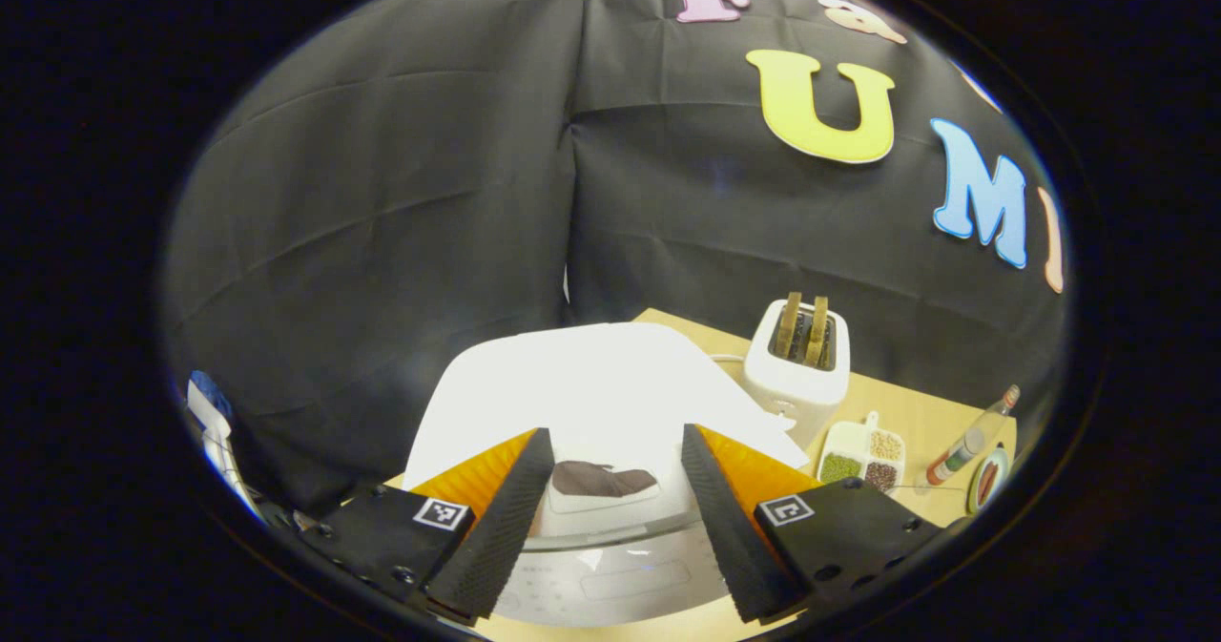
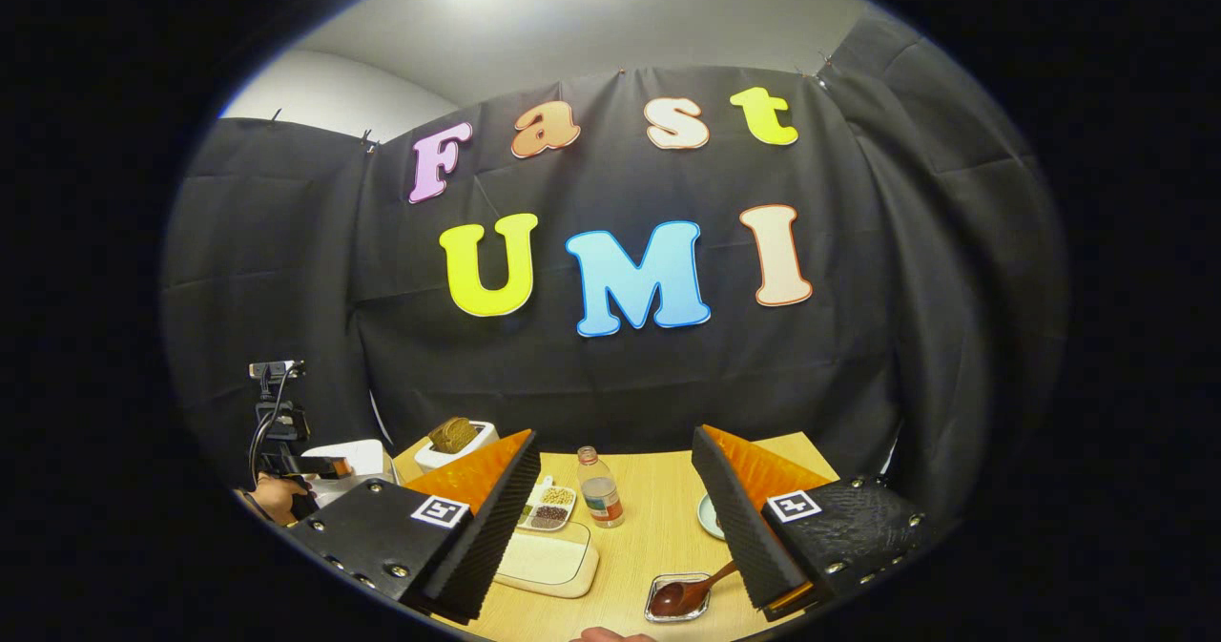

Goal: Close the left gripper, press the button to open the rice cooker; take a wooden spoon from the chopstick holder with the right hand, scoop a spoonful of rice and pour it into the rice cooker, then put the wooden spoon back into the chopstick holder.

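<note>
Hovering: left gripper (image 1: 610,518), fingers apart, above white rice cooker (image 1: 591,403) with closed lid.
Waiting: right gripper (image 2: 610,528), fingers apart, empty, over light wooden counter (image 2: 658,537).
Spoon: brown wooden spoon (image 2: 692,592) in small near tray.
Risk: open fingers straddling dark button (image 1: 603,478), missing press; closing first needed.

Left gripper view: close above the rice cooker (image 1: 591,403), angled down toward the booth's back corner. Right gripper view: higher, farther back, facing the back wall over the tabletop (image 2: 658,537). Shared: toaster (image 1: 796,365), divided grain dish (image 1: 863,456).
</note>
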A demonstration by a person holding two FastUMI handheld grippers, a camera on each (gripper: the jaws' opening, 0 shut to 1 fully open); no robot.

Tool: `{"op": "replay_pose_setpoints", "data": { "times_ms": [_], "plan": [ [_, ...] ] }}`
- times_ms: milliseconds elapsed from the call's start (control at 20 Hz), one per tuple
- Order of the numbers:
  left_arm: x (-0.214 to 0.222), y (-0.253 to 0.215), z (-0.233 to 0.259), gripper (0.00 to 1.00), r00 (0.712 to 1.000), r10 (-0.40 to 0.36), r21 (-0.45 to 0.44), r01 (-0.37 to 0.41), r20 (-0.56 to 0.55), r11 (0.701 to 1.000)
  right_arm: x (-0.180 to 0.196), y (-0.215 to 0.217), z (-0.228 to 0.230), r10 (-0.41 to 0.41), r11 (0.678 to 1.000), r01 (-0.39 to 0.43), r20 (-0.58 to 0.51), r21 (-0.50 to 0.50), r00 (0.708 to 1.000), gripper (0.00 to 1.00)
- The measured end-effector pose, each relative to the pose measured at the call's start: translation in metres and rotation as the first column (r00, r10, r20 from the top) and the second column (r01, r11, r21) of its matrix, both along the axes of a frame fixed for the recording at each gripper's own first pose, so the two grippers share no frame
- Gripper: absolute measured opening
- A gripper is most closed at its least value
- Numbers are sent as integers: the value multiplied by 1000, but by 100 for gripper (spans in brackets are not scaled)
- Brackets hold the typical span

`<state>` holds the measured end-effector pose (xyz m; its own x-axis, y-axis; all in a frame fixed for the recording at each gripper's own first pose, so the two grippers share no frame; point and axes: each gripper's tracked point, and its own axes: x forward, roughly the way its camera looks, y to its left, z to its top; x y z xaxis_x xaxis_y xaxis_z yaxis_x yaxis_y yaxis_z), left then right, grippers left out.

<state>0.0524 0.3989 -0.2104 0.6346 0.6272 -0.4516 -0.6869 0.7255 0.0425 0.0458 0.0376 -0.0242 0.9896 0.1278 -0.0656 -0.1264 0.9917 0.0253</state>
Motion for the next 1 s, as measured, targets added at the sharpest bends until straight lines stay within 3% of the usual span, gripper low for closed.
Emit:
{"op": "replay_pose_setpoints", "data": {
  "times_ms": [250,400,1000],
  "plan": [
    [3,0,-12,98,999,-30,3,30,-24,1000,0,-1,-3,-7,1000,7,-12,1,1000,98],
    [2,2,-14,93,999,-28,-3,28,-33,1000,2,0,-3,-9,1000,9,-13,-1,1000,98],
    [4,-2,-15,96,996,-71,-27,70,-44,997,-5,11,-9,15,1000,-15,-28,14,999,98]
  ]
}}
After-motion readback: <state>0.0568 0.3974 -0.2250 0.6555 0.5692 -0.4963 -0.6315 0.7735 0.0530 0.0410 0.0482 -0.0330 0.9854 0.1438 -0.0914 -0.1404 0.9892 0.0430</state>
